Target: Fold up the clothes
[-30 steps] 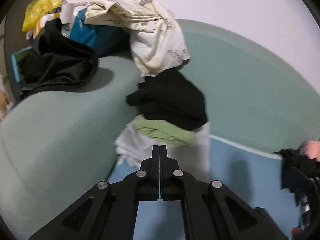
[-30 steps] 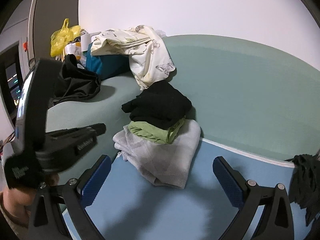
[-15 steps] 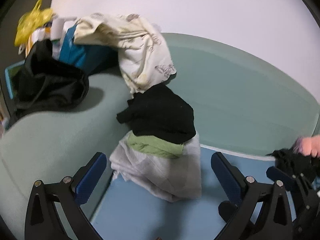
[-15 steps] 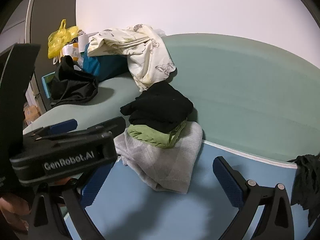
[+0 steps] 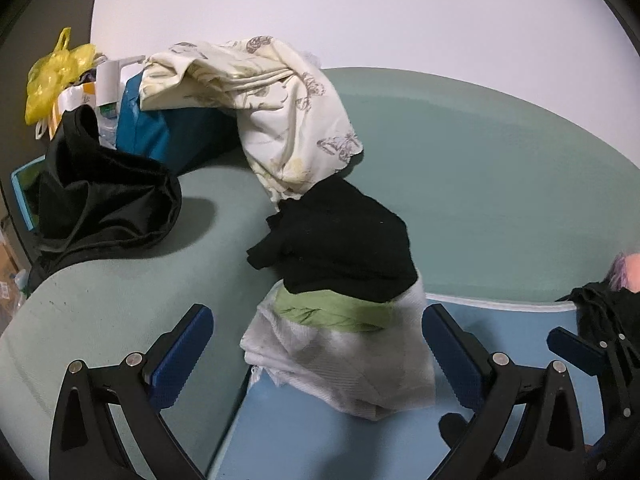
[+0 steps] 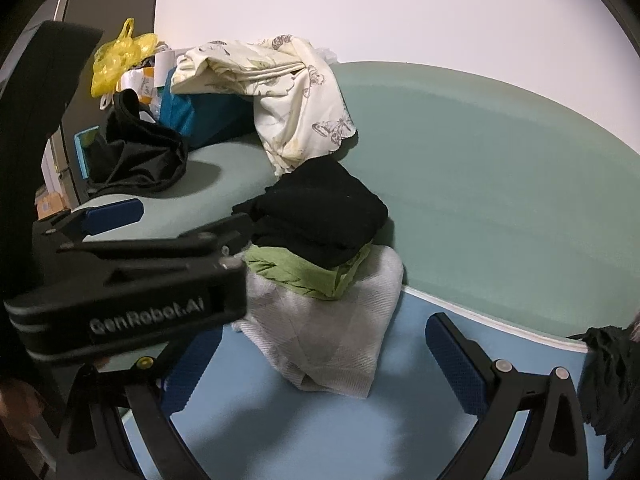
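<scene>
A pile of folded clothes sits where the blue surface [image 5: 304, 444] meets the green cushion: a black garment [image 5: 344, 248] on top, a green one [image 5: 332, 314] under it, a white knit [image 5: 340, 364] at the bottom. My left gripper [image 5: 318, 336] is open wide just short of the pile, with nothing between its pads. In the right wrist view the same pile shows as black [image 6: 320, 216], green [image 6: 304, 272] and white [image 6: 328, 332]. My right gripper [image 6: 320, 344] is open and empty too, and the left gripper [image 6: 176, 220] crosses in front of its left finger.
A cream printed cloth [image 5: 280, 92] drapes over a blue box [image 5: 168, 136] at the back left. Beside it lie a crumpled black garment [image 5: 104, 200] and a yellow plastic bag [image 5: 52, 76]. Another black garment [image 6: 608, 372] lies at the right edge.
The left gripper's jaws went from shut to wide open, and it rolled a little. The right gripper drew slightly closer to the pile.
</scene>
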A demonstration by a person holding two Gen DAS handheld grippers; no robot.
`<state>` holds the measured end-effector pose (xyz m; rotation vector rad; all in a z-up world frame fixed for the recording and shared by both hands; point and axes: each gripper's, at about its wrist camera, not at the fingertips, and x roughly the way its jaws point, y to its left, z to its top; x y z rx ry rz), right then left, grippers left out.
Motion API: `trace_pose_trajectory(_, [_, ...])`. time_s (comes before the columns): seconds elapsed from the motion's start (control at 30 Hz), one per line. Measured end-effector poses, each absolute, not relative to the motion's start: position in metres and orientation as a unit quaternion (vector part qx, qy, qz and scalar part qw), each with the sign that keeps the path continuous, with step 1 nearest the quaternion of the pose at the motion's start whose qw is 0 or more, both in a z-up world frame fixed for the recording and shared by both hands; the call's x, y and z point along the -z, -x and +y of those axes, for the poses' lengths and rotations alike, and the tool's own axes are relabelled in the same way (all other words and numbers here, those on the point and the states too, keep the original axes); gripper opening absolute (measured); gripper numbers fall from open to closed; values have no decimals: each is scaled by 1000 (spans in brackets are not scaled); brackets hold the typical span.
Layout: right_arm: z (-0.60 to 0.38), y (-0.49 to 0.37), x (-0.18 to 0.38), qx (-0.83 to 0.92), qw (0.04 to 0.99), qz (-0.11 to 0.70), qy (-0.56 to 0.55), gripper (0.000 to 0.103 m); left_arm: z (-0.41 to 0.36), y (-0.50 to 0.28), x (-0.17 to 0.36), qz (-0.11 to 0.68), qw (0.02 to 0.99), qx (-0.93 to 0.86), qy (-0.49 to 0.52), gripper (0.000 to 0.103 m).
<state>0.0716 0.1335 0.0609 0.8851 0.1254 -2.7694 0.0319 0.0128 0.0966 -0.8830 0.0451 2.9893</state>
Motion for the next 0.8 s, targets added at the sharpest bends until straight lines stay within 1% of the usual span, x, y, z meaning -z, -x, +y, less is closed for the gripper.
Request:
trace_pose_trajectory(0.27, [133,-62,-48,945,103,60,-305,103,20,-22,-83,22,47,-952,301,103])
trace_pose_trajectory(0.43, [132,-58,-41,938,103,73,-322,103,29,-19,-81,62,3,-940,335,103])
trace_pose_trajectory(0.63, [136,-67,-46,941,114,64,-313,103,26,-23,-80,41,3,-938,345,103])
trace_pose_trajectory(0.8, [130,-75,-48,940,127,74,-308,103,25,-20,-78,50,-1,-934,354,103])
